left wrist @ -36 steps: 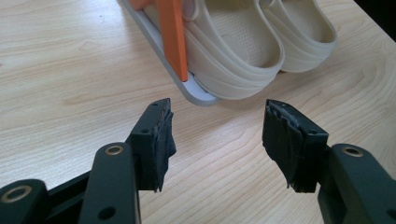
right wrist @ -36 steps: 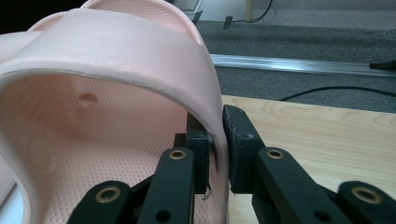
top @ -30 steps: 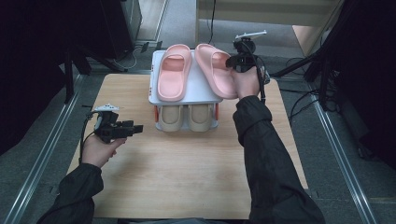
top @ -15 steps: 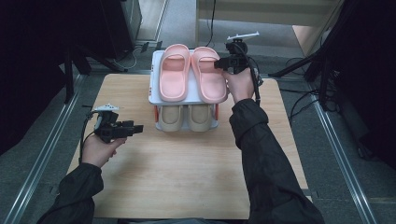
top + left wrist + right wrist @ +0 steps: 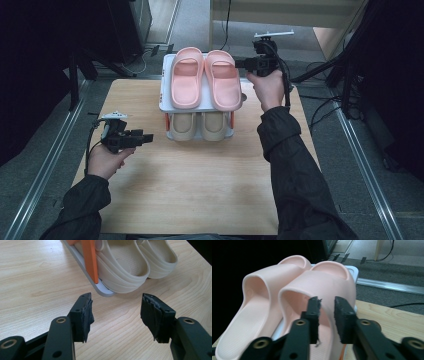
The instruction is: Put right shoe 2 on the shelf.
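Table point(image 5: 200, 190) is carrying a two-tier rack point(image 5: 165, 102). Pink slippers point(image 5: 222, 80) are sitting on top, just left of the right gripper point(image 5: 240, 63), whose fingers have just been closing, nearly clenched, gripping nothing. Foam looks light and soft; pinch the strap edge. Left gripper point(image 5: 116, 312) fingers are released.

2 beige slippers point(image 5: 202, 125) under rack point(image 5: 165, 105)

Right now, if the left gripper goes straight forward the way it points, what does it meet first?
Most likely the grey bottom tray of the shoe rack, then the beige rubber slipper lying on it. The left gripper has open jaws over bare wooden table, though depth is hard to judge.
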